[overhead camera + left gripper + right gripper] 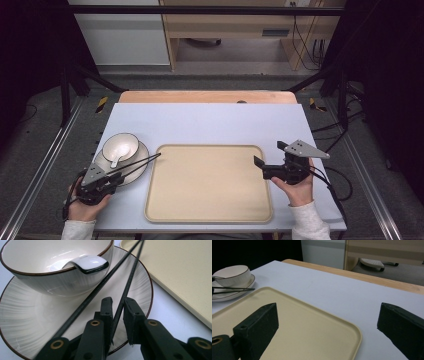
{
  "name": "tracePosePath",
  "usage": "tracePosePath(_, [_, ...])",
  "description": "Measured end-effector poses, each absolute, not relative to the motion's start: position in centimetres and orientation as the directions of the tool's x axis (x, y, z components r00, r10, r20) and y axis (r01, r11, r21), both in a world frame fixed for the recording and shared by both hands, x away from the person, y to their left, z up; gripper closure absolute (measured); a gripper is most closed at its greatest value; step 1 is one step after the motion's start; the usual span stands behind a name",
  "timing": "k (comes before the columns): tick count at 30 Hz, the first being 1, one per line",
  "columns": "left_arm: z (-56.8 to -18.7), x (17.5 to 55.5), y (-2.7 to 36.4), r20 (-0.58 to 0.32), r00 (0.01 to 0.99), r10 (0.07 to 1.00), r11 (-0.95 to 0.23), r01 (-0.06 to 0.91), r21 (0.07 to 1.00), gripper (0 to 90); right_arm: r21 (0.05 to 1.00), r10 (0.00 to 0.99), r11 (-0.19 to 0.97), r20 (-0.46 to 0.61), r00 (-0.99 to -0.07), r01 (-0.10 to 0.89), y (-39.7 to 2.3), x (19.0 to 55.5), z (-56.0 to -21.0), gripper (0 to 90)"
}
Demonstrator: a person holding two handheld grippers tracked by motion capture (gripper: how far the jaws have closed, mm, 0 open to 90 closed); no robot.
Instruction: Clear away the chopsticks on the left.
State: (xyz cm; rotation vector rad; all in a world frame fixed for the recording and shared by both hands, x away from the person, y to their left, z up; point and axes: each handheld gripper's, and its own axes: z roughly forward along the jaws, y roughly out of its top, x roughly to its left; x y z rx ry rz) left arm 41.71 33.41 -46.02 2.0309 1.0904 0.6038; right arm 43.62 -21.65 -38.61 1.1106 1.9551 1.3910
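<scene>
On the pale blue-grey bench [210, 120] sit one large beige rectangular tray [208, 182], one white round plate with a dark rim [131, 172], one white bowl with a dark rim [120, 147] standing on that plate, and one white ceramic spoon [86, 263] resting in the bowl. Two thin black chopsticks [140, 163] lie across the plate, tips reaching the tray's corner. The left gripper [117, 315] has closed on one chopstick near its end. The right gripper [270, 161] is wide open, empty, above the tray's right edge.
</scene>
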Motion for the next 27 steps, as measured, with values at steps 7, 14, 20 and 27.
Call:
tracePosePath(7, [-46.01, 41.68, 33.18, 0.056, 0.535, 0.843, -0.367, 0.497, 0.787, 81.9, 0.931, 0.835, 0.149, 0.062, -0.547, 0.332, -21.66, 43.61, -38.61, 3.8])
tracePosePath(14, [-46.05, 41.87, 33.01, 0.051, 0.534, 0.844, -0.366, 0.504, 0.782, 81.1, 0.931, 0.834, 0.148, 0.062, -0.548, 0.332, -21.67, 43.62, -38.59, 3.7])
tracePosePath(20, [-46.05, 42.31, 32.79, 0.038, 0.533, 0.845, -0.360, 0.514, 0.778, 79.2, 0.931, 0.833, 0.149, 0.064, -0.550, 0.334, -21.66, 43.64, -38.62, 3.7])
tracePosePath(27, [-46.23, 42.64, 32.49, 0.016, 0.515, 0.857, -0.338, 0.538, 0.772, 82.7, 0.930, 0.832, 0.148, 0.066, -0.551, 0.335, -21.64, 43.64, -38.62, 3.6])
